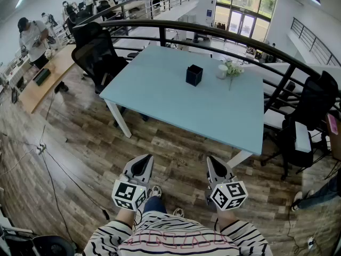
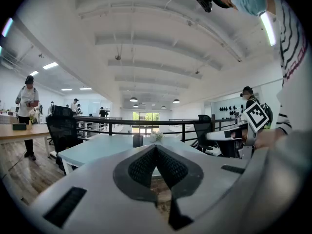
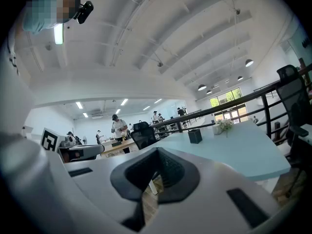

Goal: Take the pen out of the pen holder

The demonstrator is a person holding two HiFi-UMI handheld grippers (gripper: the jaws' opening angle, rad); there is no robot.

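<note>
One pen holder on one table. Two grippers: left gripper and right gripper, both jaws fully closed, holding nothing.

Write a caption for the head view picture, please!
Both shut, the left gripper and right gripper hover short of the blue table bearing a black pen holder.

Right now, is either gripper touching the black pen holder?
No: left gripper and right gripper hover over the floor, far from the pen holder.

bright, even daylight; fisheye bending at edges.
</note>
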